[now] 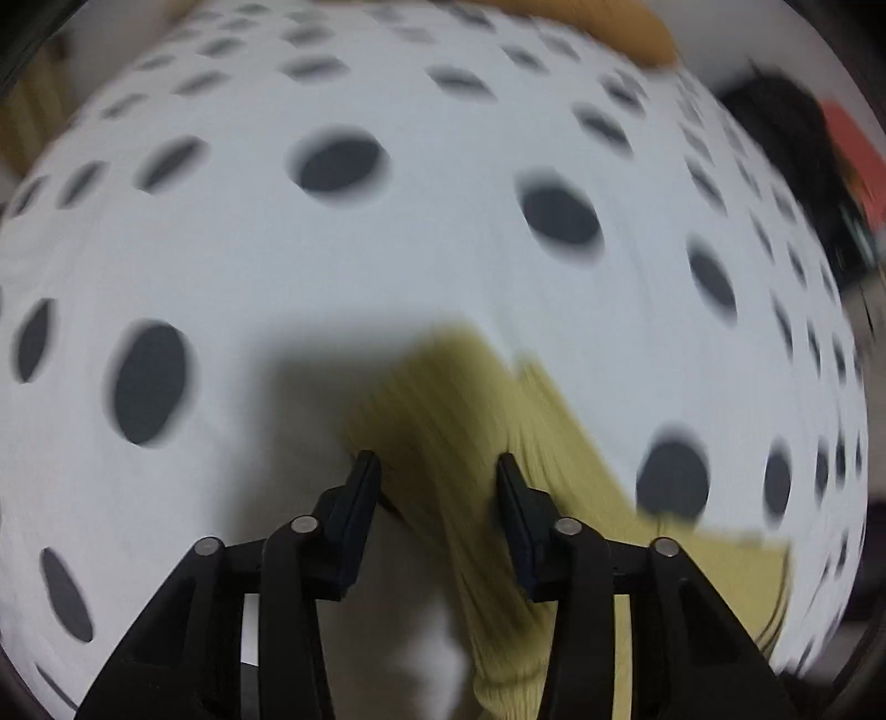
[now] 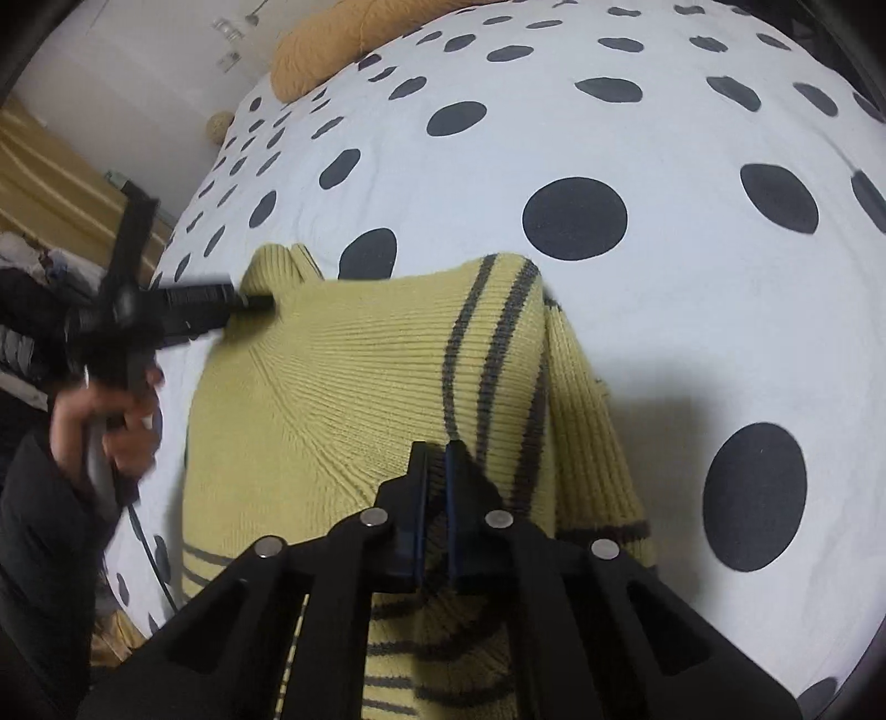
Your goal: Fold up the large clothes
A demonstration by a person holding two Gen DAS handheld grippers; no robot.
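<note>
White bedspread with dark polka dots [image 2: 637, 138]; yellow ribbed knit sweater with grey stripes [image 2: 343, 387] mid-fold near its left edge. Right gripper [image 2: 437, 451] clamped tight on knit, left gripper [image 1: 437, 462] part-open astride cloth, not pinching. Next: pinch, then fold over.

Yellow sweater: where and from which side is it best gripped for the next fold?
Grip the yellow sweater by its edges, from above: it lies flat on the dotted bedspread, so only hems and corners offer pinchable folds, probably.

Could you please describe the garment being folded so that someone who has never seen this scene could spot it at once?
Start from the bed's white cover with big dark dots. On its near side lies a ribbed yellow-green sweater, with the right hand-held gripper over it. Thin dark stripes set it apart from the plain mustard pillow at the far end.
</note>
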